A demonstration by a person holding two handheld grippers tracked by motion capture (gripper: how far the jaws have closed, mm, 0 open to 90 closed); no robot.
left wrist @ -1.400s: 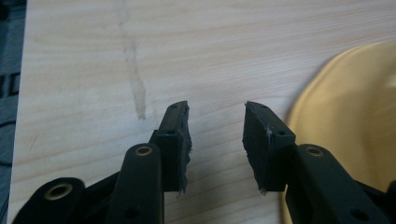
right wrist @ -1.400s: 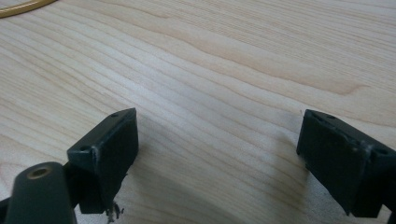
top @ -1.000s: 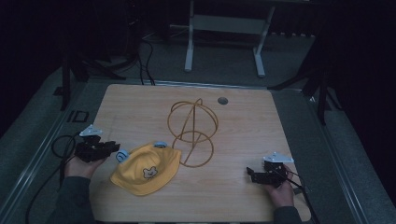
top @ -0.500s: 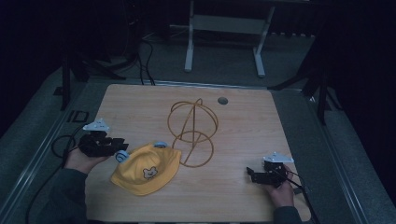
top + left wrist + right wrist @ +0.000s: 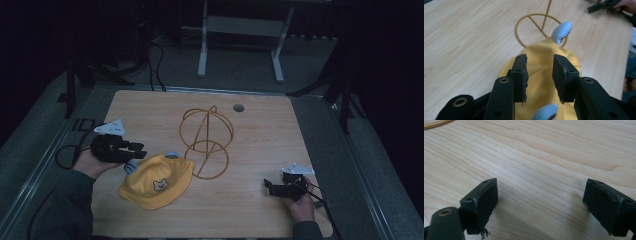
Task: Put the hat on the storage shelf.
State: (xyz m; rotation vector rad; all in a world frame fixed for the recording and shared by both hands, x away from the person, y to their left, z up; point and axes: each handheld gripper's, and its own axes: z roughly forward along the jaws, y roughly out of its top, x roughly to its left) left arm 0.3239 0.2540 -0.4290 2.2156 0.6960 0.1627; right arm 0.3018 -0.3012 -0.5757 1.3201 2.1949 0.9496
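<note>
A yellow cap (image 5: 155,182) with a bear face and two blue ears lies flat on the table, front left of a gold wire stand (image 5: 206,140). My left gripper (image 5: 139,150) hovers at the cap's left rim, just above one blue ear (image 5: 131,167). In the left gripper view its jaws stand open over the yellow cloth (image 5: 544,50), with nothing between them, and the other blue ear (image 5: 561,31) and the stand's base ring (image 5: 524,22) lie beyond. My right gripper (image 5: 268,186) rests low near the table's front right, wide open (image 5: 540,195) over bare wood.
The wooden table (image 5: 260,130) has a small round grommet (image 5: 238,107) near its far edge. A cable loops off the left side by the left hand. A metal frame (image 5: 240,45) stands on the dark floor behind the table.
The left gripper has moved a little to the right and forward, closer to the cap's rim. The right gripper and the cap have stayed put.
</note>
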